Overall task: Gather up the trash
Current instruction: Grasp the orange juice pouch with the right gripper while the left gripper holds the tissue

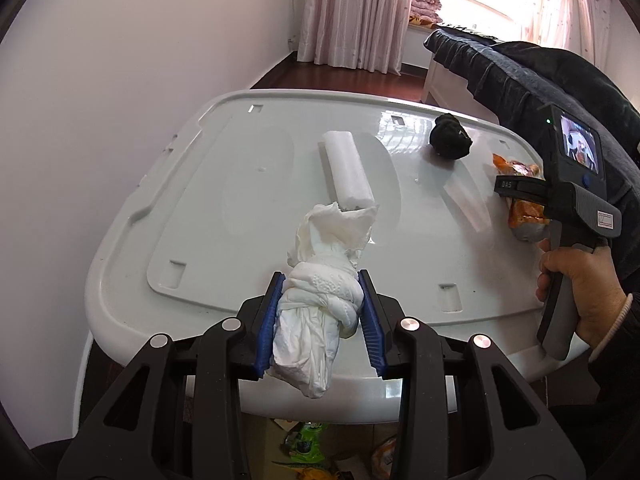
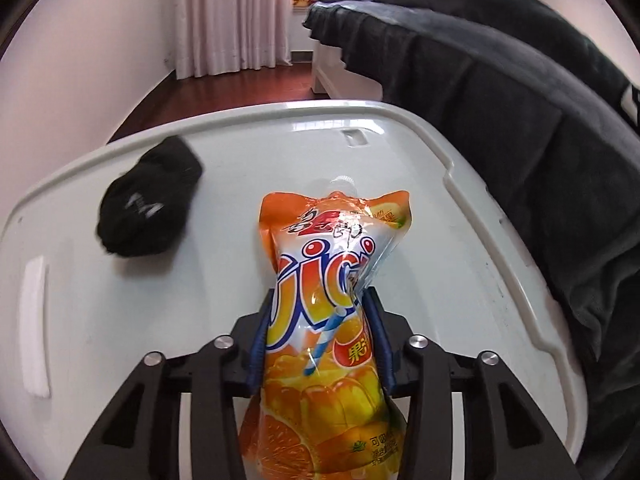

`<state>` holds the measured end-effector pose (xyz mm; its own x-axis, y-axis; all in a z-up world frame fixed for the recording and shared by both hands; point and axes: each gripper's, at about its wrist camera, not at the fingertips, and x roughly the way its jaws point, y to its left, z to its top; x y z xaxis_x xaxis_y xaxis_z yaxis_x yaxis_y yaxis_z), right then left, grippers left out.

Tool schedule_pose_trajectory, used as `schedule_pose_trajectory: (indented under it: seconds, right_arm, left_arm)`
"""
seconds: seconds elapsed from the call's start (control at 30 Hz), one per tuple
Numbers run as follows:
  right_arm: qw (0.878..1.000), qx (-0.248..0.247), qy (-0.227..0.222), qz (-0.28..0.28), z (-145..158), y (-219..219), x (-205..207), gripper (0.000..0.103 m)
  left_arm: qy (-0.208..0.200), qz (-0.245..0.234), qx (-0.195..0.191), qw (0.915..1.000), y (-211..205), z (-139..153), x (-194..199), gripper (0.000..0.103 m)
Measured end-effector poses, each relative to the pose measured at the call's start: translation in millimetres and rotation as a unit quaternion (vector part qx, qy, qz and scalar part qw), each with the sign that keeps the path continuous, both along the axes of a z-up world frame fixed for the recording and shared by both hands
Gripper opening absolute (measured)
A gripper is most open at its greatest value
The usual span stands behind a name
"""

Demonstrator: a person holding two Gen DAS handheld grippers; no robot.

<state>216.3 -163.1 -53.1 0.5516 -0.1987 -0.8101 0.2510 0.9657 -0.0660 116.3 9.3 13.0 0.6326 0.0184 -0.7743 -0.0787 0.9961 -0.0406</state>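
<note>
My left gripper (image 1: 322, 280) is shut on a crumpled white tissue wad (image 1: 320, 280) above the near edge of the white plastic lid (image 1: 192, 208). My right gripper (image 2: 318, 300) is shut on an orange jelly drink pouch (image 2: 332, 280), its spout end pointing away over the lid (image 2: 460, 280). The right gripper's body (image 1: 568, 216) shows in the left wrist view with the pouch (image 1: 524, 216) at the lid's right side. A white roll (image 1: 348, 172) lies mid-lid. A black balled sock (image 1: 450, 142) lies at the back; it also shows left of the pouch in the right wrist view (image 2: 150, 212).
A dark blanket-covered bed (image 2: 500, 100) borders the lid on the right. A white wall (image 1: 120, 80) is at the left. Colourful wrappers (image 1: 308, 444) lie below the lid's near edge. Curtains (image 1: 356, 12) and a window are beyond.
</note>
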Motion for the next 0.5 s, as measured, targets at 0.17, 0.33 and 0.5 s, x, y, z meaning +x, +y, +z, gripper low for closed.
schedule_pose_trajectory:
  seconds: [0.17, 0.33, 0.5]
  right_arm:
    - [0.999, 0.013, -0.022, 0.032, 13.1, 7.6, -21.1, 0.037]
    - [0.995, 0.0, -0.053, 0.085, 43.7, 15.9, -65.3, 0.037]
    - [0.99, 0.02, -0.08, 0.117, 71.7, 15.8, -134.4, 0.037]
  left_arm:
    - [0.007, 0.004, -0.009, 0.9999, 2.6, -7.2, 3.7, 0.036]
    - [0.012, 0.005, -0.009, 0.9999, 3.5, -14.1, 2.1, 0.036]
    - [-0.001, -0.003, -0.016, 0.9999, 4.4, -8.9, -9.7, 0.036]
